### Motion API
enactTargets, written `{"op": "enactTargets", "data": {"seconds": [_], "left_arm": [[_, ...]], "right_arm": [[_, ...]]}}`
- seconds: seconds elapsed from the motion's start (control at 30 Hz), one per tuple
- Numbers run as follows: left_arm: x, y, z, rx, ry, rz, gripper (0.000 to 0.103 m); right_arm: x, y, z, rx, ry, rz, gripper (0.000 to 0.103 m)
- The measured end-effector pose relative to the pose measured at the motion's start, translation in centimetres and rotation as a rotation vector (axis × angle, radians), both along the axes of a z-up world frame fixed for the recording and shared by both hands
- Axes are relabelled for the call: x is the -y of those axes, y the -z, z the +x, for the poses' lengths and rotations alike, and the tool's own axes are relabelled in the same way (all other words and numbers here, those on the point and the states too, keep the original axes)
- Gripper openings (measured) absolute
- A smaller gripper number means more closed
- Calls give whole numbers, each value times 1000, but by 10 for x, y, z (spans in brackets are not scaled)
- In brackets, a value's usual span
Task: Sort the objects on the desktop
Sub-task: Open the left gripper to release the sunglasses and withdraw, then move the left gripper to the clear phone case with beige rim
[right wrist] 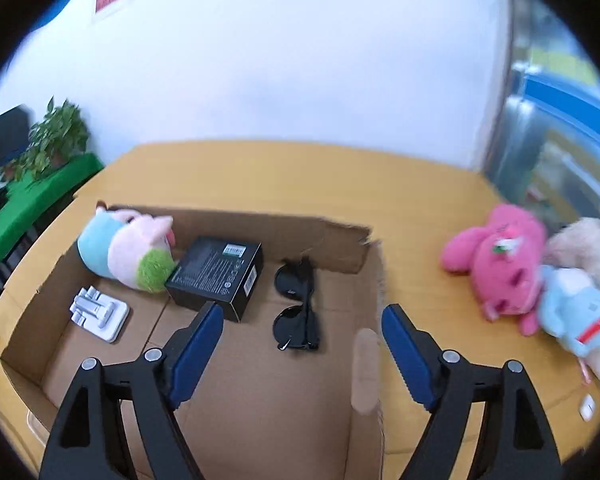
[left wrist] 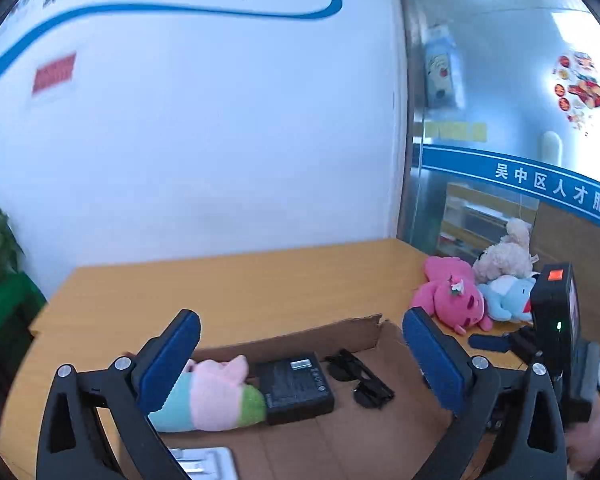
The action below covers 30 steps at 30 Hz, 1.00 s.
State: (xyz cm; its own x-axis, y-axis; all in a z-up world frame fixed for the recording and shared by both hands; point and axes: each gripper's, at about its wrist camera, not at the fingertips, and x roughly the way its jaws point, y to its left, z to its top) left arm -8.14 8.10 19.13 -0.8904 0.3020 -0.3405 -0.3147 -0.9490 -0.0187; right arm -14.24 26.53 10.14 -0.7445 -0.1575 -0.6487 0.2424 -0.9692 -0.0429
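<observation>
An open cardboard box [right wrist: 260, 400] lies on the wooden desk [right wrist: 412, 216]. Inside lie a pastel pig plush [right wrist: 124, 252], a black carton [right wrist: 216, 276], black sunglasses [right wrist: 298, 306] and a silver phone stand [right wrist: 100, 312]. A pink plush [right wrist: 500, 260], a blue plush [right wrist: 572, 312] and a beige plush [right wrist: 584, 244] lie on the desk to the right. My left gripper [left wrist: 300, 360] is open and empty above the box, over the pig plush [left wrist: 212, 396], carton [left wrist: 296, 388] and sunglasses [left wrist: 360, 378]. My right gripper [right wrist: 302, 344] is open and empty above the box's right side.
A potted plant [right wrist: 56, 140] on a green stand sits at the far left. A white wall runs behind the desk, a glass partition [left wrist: 520, 140] at the right. The right gripper's body [left wrist: 556, 332] shows in the left wrist view beside the plush pile [left wrist: 452, 300].
</observation>
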Motion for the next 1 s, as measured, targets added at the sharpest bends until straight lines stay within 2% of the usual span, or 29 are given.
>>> {"op": "enactTargets", "data": {"seconds": [0.1, 0.23, 0.3, 0.57, 0.77, 0.9, 1.0], "left_arm": [[12, 1, 26, -3, -36, -10, 103], [22, 7, 58, -35, -65, -27, 103], [26, 11, 67, -23, -69, -18, 103], [55, 25, 96, 25, -95, 0, 103], [97, 58, 119, 132, -136, 1, 103], [130, 86, 140, 195, -179, -14, 103], [155, 105, 149, 256, -217, 20, 103]], "right_arm": [[-1, -3, 22, -21, 0, -33, 82], [0, -11, 40, -29, 21, -8, 82], [7, -6, 44, -43, 23, 12, 82], [17, -21, 74, -125, -8, 61, 82], [23, -16, 98, -106, -87, 0, 82], [40, 4, 111, -63, -146, 21, 82], [57, 20, 118, -5, -225, -17, 82]]}}
